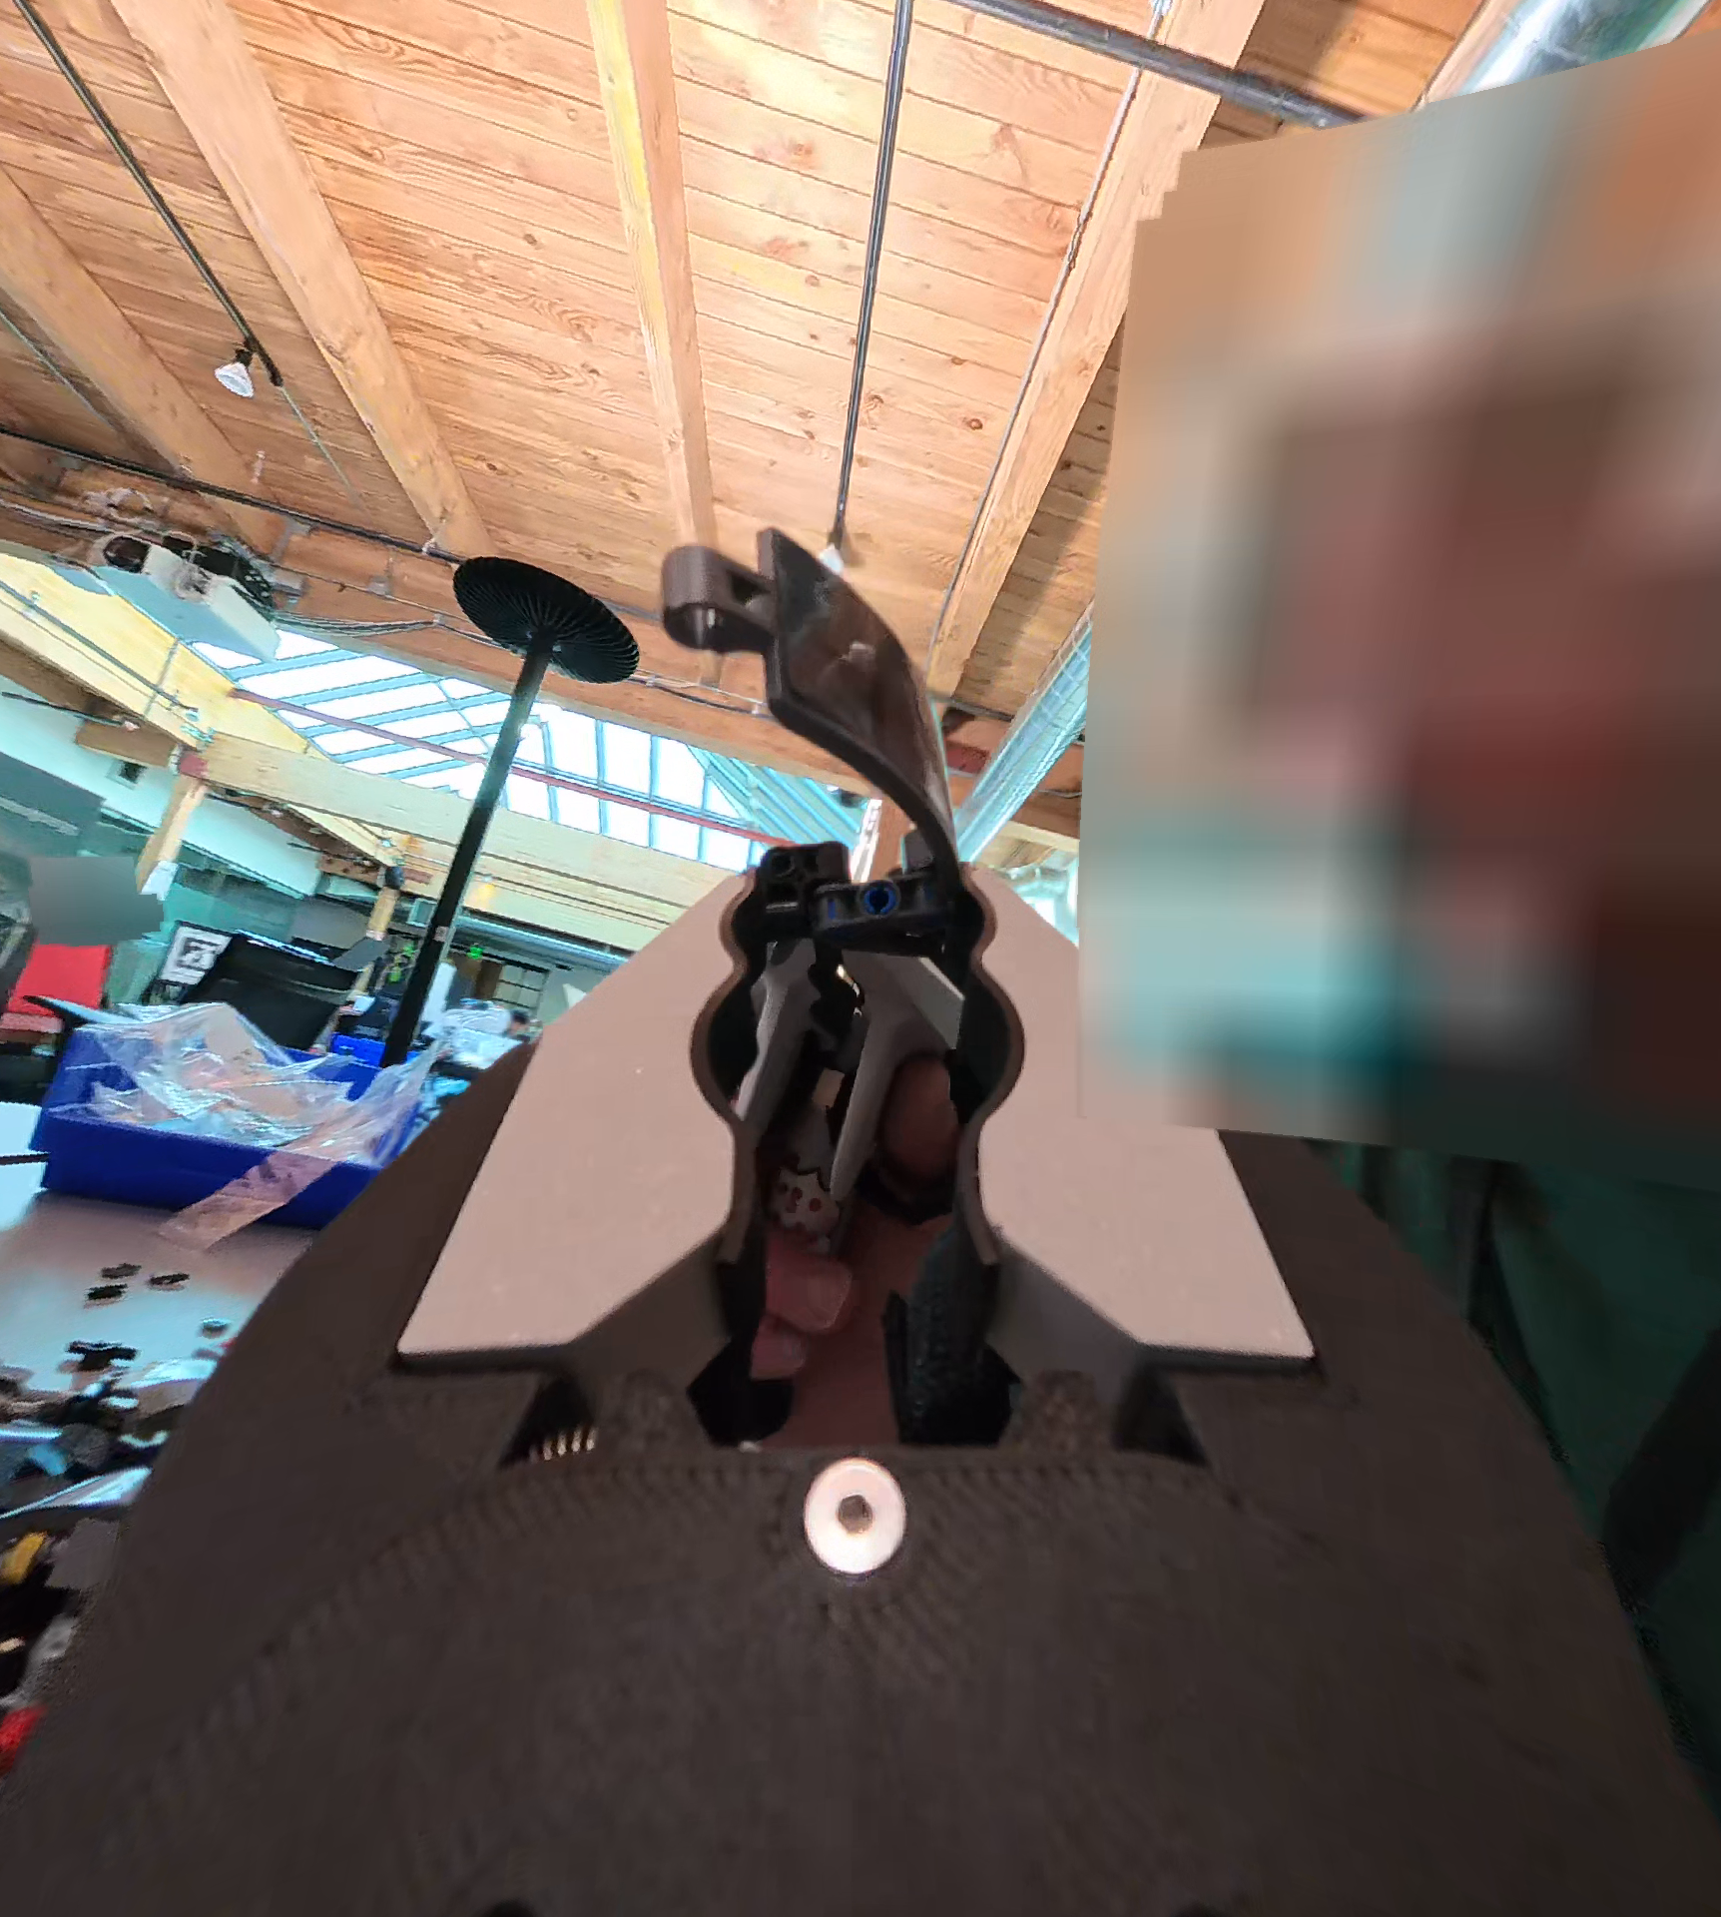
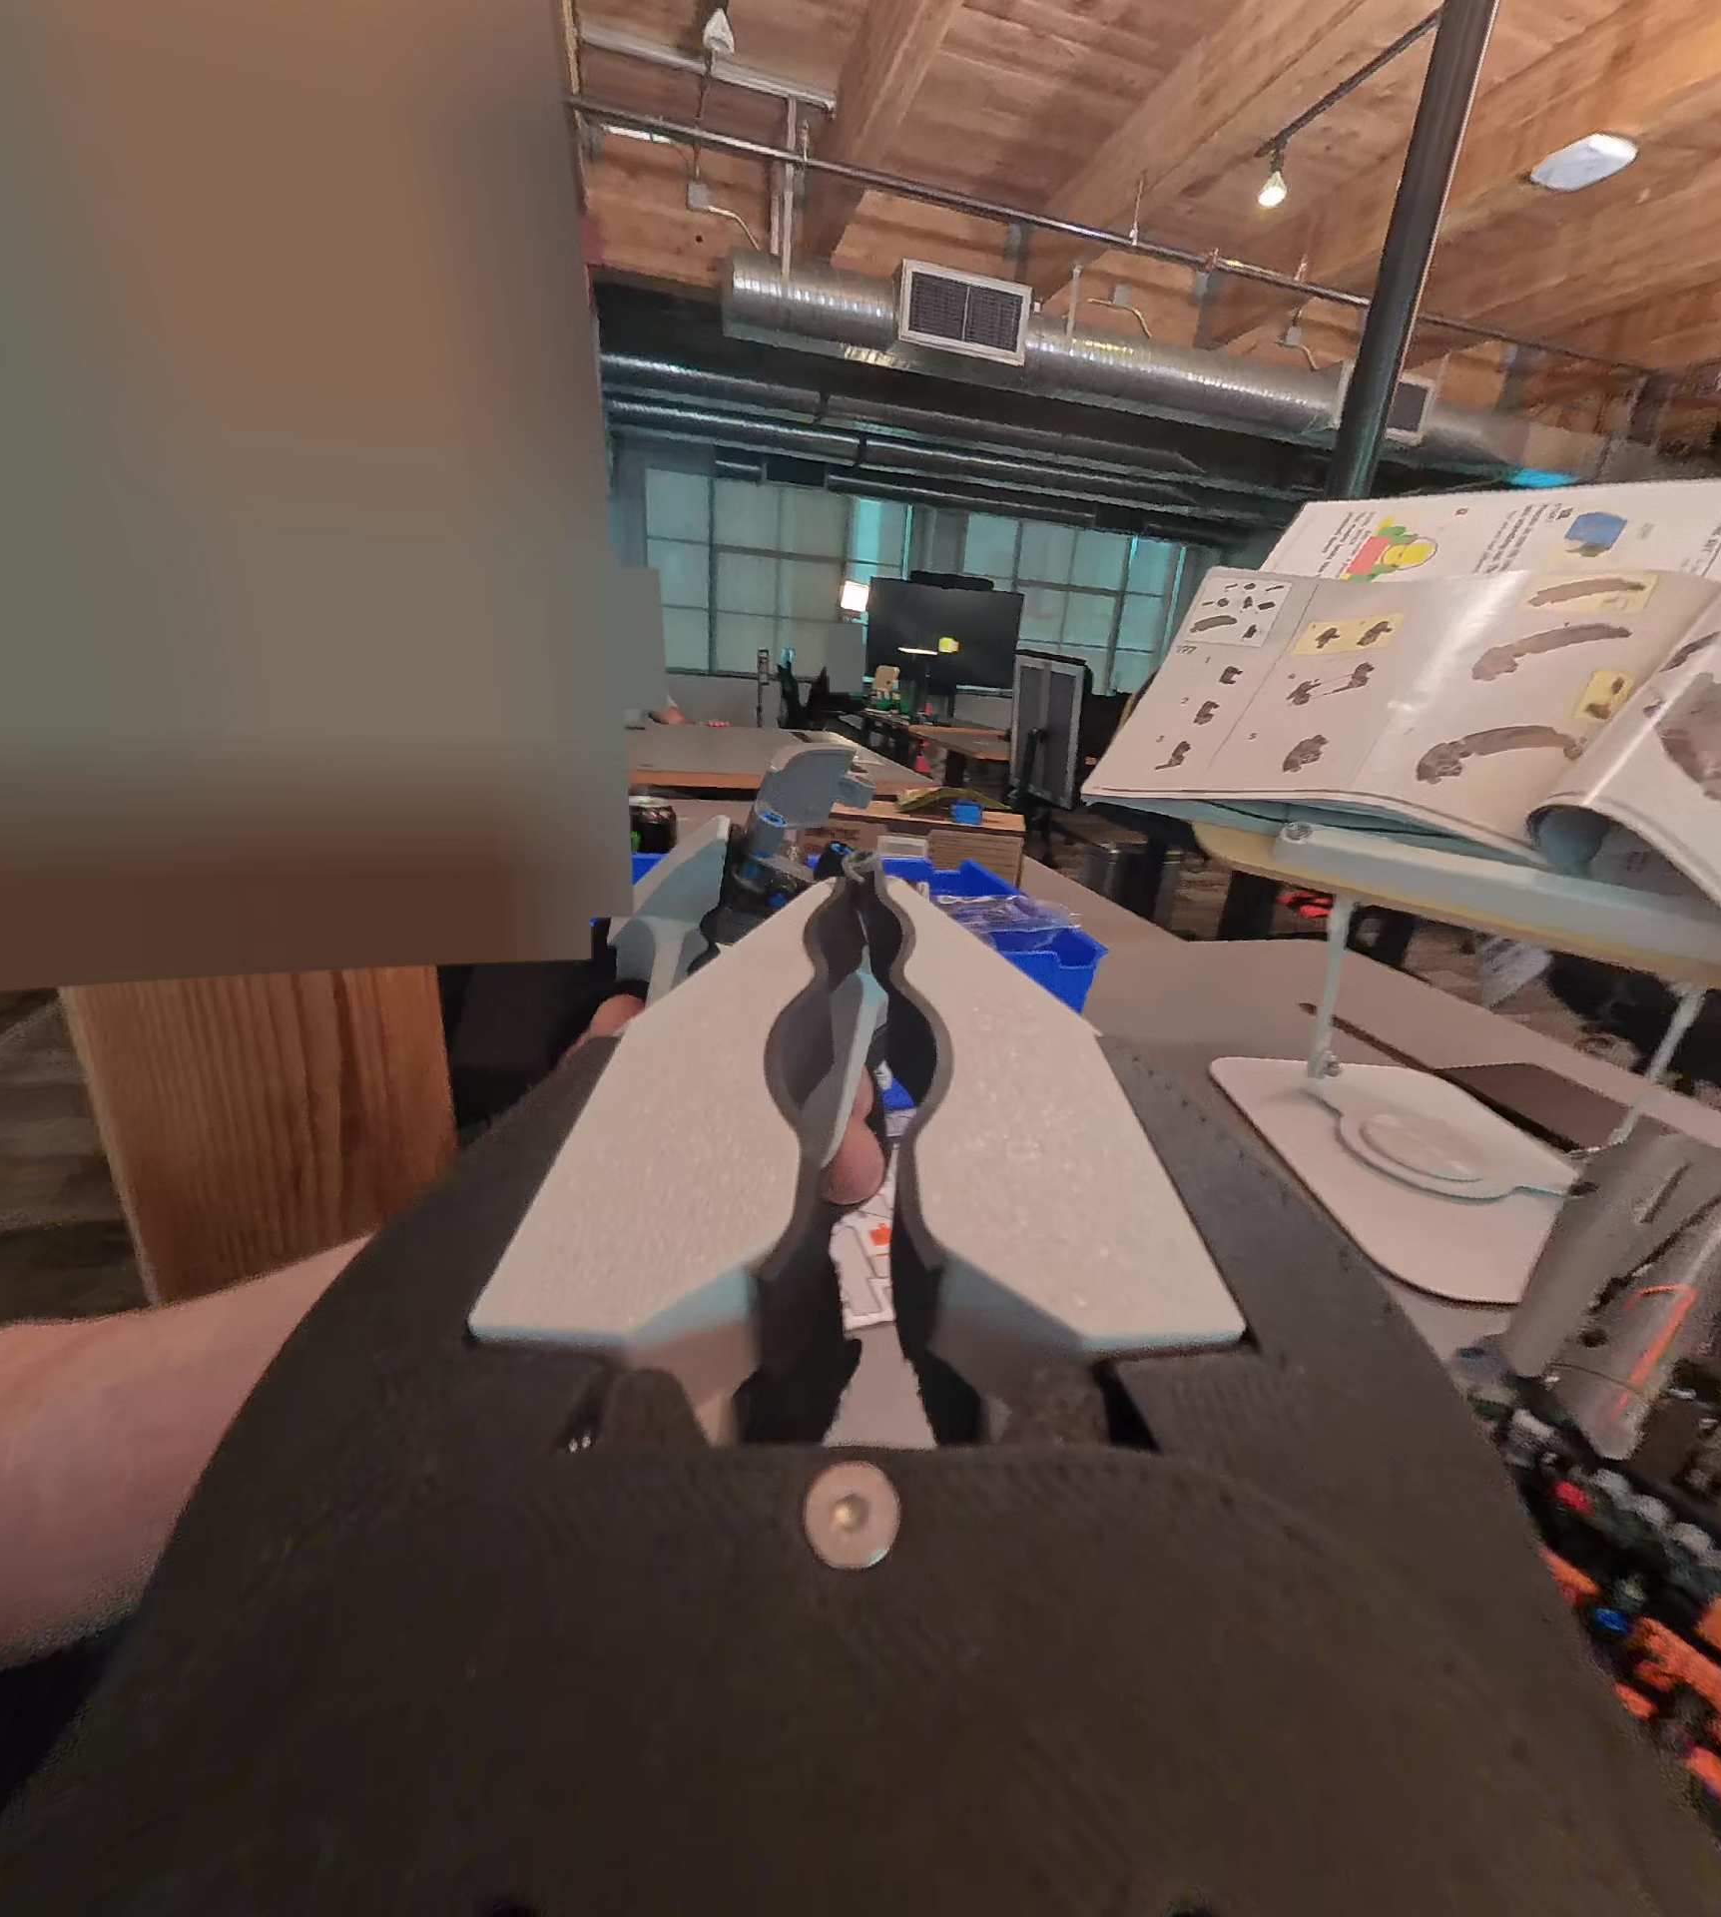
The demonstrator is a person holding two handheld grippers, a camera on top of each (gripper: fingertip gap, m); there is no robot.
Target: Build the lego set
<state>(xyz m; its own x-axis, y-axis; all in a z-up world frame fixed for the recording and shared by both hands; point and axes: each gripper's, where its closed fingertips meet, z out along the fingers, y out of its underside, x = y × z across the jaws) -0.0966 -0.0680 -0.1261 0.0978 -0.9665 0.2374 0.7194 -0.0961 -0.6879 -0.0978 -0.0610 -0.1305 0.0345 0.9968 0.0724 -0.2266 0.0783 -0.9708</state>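
My left gripper points up toward the ceiling and is shut on a black lego assembly, a small connector with a blue pin. A curved black panel rises from it. Through the gap between its fingers I see the right gripper's white fingers and a person's hand. In the right wrist view my right gripper is shut, with its tips pinching a small part at the assembly's base. The assembly and the left gripper sit just left of those tips.
An open instruction booklet rests on a white stand at the right. A blue bin holds clear plastic bags. Loose lego pieces and a partly built model lie on the table. A wooden post stands at the left.
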